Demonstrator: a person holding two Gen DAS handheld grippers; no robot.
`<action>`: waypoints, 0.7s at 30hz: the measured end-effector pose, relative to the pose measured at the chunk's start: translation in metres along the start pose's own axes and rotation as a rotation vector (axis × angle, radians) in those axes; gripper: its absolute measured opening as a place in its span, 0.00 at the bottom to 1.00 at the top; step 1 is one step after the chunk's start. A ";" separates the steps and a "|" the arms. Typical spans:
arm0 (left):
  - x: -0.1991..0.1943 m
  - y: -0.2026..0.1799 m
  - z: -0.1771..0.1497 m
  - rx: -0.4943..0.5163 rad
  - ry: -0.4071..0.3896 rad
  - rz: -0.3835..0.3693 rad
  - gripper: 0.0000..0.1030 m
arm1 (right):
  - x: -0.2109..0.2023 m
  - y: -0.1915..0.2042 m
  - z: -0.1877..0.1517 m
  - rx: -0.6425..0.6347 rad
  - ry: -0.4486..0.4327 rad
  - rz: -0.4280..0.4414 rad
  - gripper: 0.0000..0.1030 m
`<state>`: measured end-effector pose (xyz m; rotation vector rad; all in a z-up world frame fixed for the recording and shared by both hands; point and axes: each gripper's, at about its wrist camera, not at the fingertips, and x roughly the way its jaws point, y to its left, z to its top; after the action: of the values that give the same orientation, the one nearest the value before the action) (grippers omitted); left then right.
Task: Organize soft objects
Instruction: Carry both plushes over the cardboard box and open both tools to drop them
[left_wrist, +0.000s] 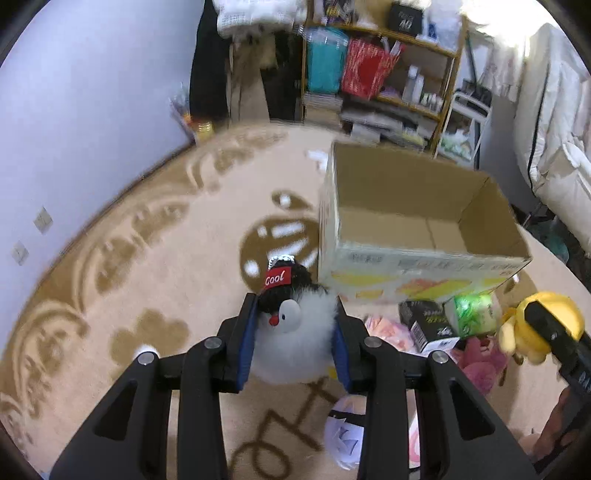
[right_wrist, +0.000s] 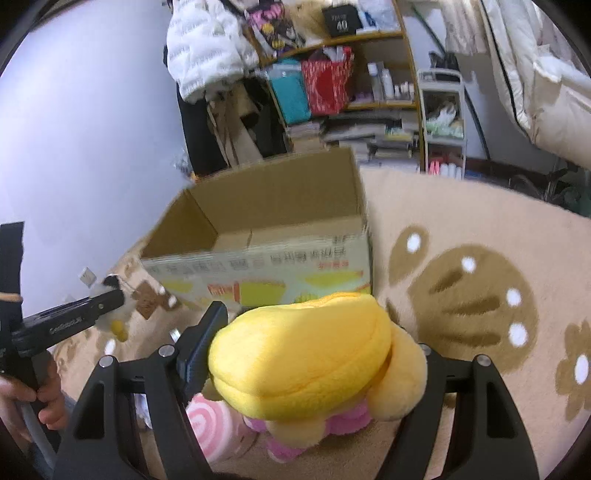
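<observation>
Just left of the open box (left_wrist: 424, 236), a white bird plush (left_wrist: 295, 339) was gripped by the left tool (left_wrist: 297, 332) above the rug (left_wrist: 155, 266). Near the box's front, a yellow plush (right_wrist: 306, 354) was clamped in the right tool (right_wrist: 314, 354).

The right gripper (right_wrist: 314, 354) is clamped around a yellow plush toy (right_wrist: 306, 354), held above the patterned rug (right_wrist: 480, 229). An open cardboard box (right_wrist: 266, 240) stands just beyond it. At the left edge, the left gripper (right_wrist: 110, 301) pinches a white fluffy toy (right_wrist: 116, 319).
</observation>
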<state>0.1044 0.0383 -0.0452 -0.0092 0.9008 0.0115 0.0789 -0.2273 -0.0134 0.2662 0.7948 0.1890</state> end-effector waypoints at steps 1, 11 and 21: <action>-0.010 -0.001 0.003 0.015 -0.021 0.006 0.33 | -0.006 -0.001 0.004 -0.004 -0.012 0.006 0.77; -0.061 0.002 0.040 0.067 -0.168 0.047 0.33 | -0.036 0.006 0.035 -0.046 -0.128 0.009 0.77; -0.059 -0.016 0.090 0.135 -0.257 -0.006 0.33 | -0.018 0.014 0.071 -0.114 -0.146 -0.007 0.77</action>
<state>0.1381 0.0229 0.0570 0.1130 0.6434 -0.0523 0.1167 -0.2302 0.0512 0.1671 0.6373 0.2054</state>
